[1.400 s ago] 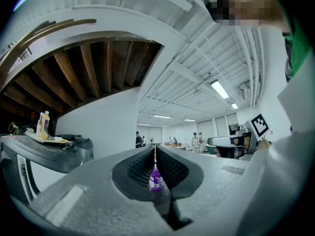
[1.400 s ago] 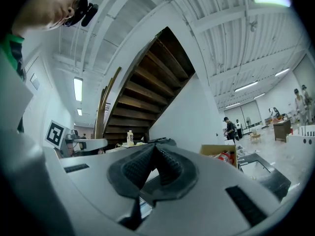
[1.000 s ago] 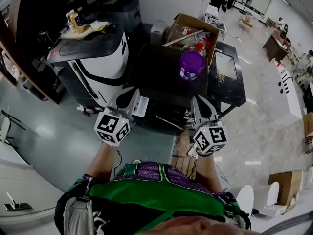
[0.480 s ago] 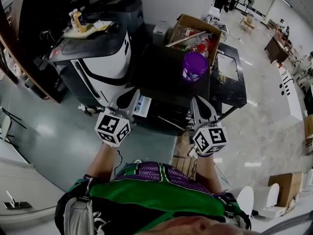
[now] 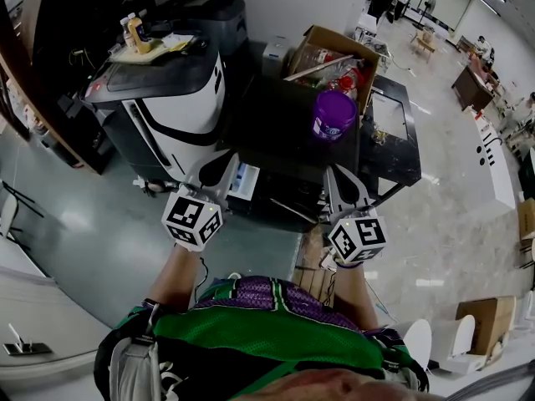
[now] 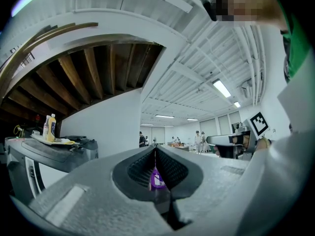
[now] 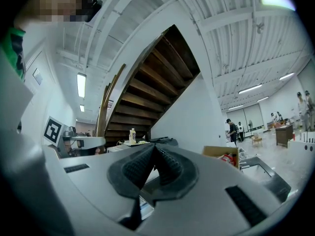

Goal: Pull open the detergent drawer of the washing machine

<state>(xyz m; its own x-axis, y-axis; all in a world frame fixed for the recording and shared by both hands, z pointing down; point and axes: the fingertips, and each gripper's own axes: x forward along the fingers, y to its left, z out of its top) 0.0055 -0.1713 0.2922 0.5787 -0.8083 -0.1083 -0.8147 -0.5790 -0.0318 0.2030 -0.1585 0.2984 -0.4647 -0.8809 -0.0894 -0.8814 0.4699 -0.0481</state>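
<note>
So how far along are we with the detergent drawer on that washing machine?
Done, it seems: a pale drawer juts from the front of the dark washing machine, so it looks pulled out. In hand: nothing. The left gripper and right gripper are both shut and empty, held before the machine. Left: possibly pulling further; I can't tell whether it is fully out.

the washing machine point(image 5: 288, 132), a dark boxy unit, stands just ahead of both pairs of jaws. its detergent drawer point(image 5: 245, 180), pale with blue inside, juts from the front, just right of the closed jaws of the left gripper point(image 5: 216, 167), not between them.
</note>
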